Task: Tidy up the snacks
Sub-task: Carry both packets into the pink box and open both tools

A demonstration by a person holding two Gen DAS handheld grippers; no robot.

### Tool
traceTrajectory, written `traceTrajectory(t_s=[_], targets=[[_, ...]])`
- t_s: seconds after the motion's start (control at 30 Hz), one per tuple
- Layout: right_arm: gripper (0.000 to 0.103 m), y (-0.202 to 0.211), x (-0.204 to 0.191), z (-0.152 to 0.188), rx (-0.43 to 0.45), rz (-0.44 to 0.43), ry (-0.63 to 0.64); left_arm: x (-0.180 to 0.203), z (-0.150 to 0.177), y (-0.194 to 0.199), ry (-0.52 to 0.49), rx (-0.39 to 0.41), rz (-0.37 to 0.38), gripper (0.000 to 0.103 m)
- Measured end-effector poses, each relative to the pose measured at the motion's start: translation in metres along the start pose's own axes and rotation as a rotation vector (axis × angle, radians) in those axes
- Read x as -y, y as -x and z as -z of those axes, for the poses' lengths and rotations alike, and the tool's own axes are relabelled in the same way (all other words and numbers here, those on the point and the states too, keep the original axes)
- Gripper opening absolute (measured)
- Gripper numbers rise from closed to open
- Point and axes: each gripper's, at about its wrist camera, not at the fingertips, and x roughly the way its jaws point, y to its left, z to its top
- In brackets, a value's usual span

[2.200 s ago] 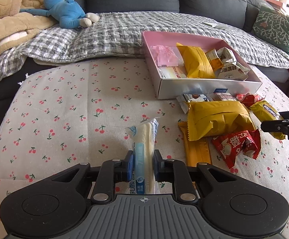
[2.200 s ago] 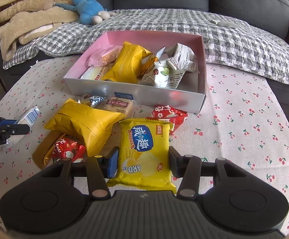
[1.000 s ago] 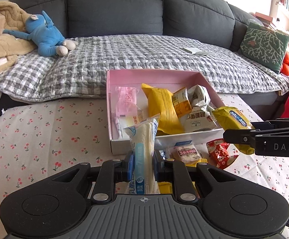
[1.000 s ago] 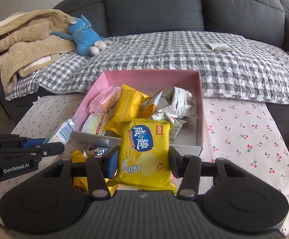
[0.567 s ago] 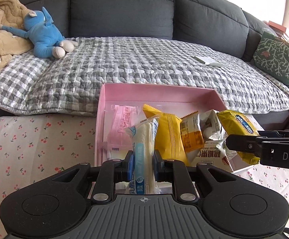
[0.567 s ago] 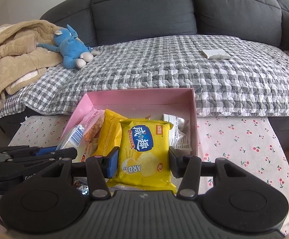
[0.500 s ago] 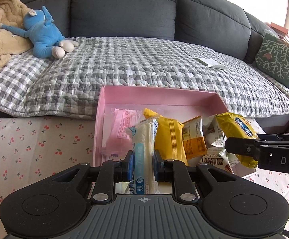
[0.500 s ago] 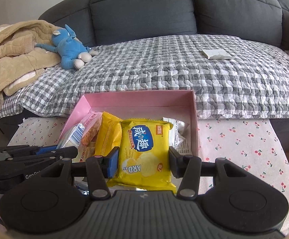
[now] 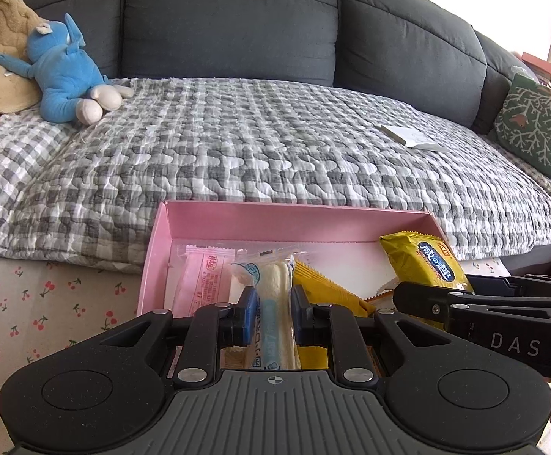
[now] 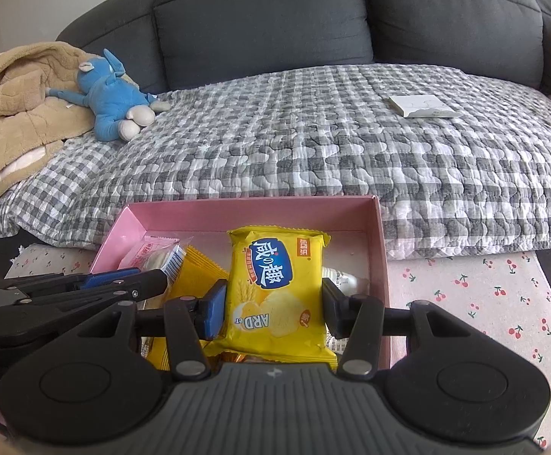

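Snacks are poised above the pink box (image 9: 294, 223), one in each claw. In the left wrist view, the left claw (image 9: 273, 313) pinches a slim white stick packet (image 9: 273, 295) by its long sides; the packet's long axis runs straight ahead toward the box's far wall, and it sits over the box's left half, just beside a pink packet (image 9: 203, 280) already lying there. The right claw (image 9: 427, 295) comes in from the right of the box, carrying a yellow chip bag (image 9: 423, 261) over the right half.

In the right wrist view, the right claw (image 10: 273, 303) is clamped on the yellow chip bag (image 10: 275, 284) across its width, the bag upright and its long axis pointing at the far wall of the pink box (image 10: 252, 212). The left claw (image 10: 154, 278) enters from the box's left side, nearer the pink packet (image 10: 150, 252). Each snack appears to need only a drop into the box below.
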Motion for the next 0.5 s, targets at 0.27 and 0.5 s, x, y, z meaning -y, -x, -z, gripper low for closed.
traceTrajectory(t_s=[0.27,0.5], targets=[[0.051,-0.002,0.004,-0.006,0.021,-0.007,-0.021,0.002,-0.004,-0.012,-0.002,0.014,-0.001,0.018],[0.064,0.003,0.005,-0.008,0.029,-0.001,-0.017,0.001,-0.003,-0.011,0.010,0.020,0.008,0.026]])
